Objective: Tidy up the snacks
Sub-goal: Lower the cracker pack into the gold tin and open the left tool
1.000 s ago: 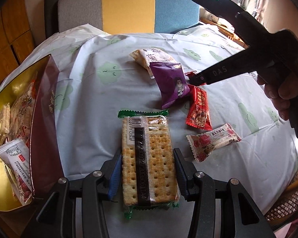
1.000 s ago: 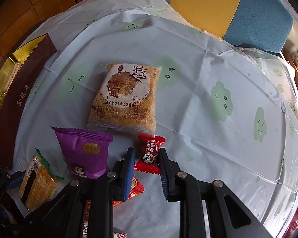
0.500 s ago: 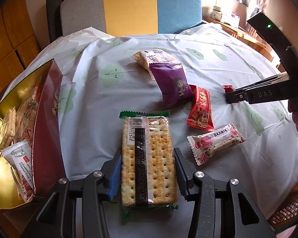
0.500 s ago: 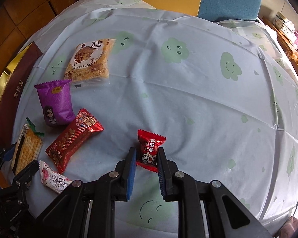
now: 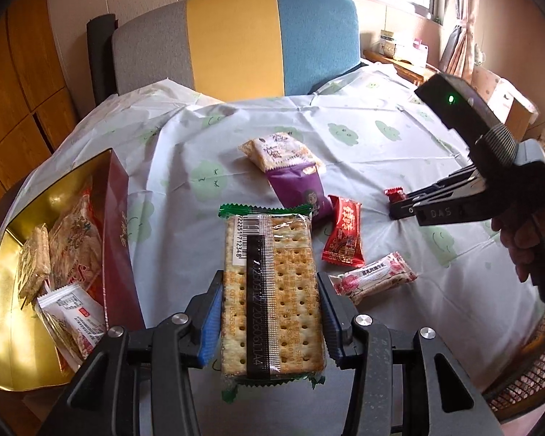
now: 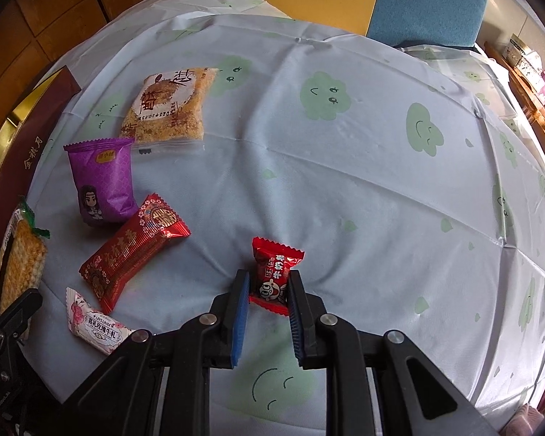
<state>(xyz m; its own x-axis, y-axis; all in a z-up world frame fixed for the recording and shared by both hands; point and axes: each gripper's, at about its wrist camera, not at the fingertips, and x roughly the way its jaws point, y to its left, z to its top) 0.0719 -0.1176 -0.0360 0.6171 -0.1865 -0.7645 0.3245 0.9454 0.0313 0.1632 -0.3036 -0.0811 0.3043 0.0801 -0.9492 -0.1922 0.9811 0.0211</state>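
Observation:
My left gripper (image 5: 270, 305) is shut on a cracker pack (image 5: 270, 290) with a green-edged wrapper, held above the table edge. My right gripper (image 6: 267, 292) is shut on a small red candy (image 6: 274, 276) just above the tablecloth; it also shows in the left wrist view (image 5: 405, 205). A gold box (image 5: 14, 279) with a dark red wall at the left holds several snacks. On the cloth lie a purple pack (image 6: 103, 178), a long red pack (image 6: 134, 247), a crumbly pastry pack (image 6: 170, 105) and a pink-white nougat (image 6: 96, 325).
The table wears a pale cloth with green cloud faces (image 6: 323, 94). A grey, yellow and blue chair back (image 5: 232, 40) stands at the far side. A wicker chair (image 5: 527, 378) is at the right front. Wooden cabinets (image 5: 18, 83) stand left.
My right gripper has carried the red candy away from the snack cluster toward the right and near side. My left gripper has risen slightly with the cracker pack.

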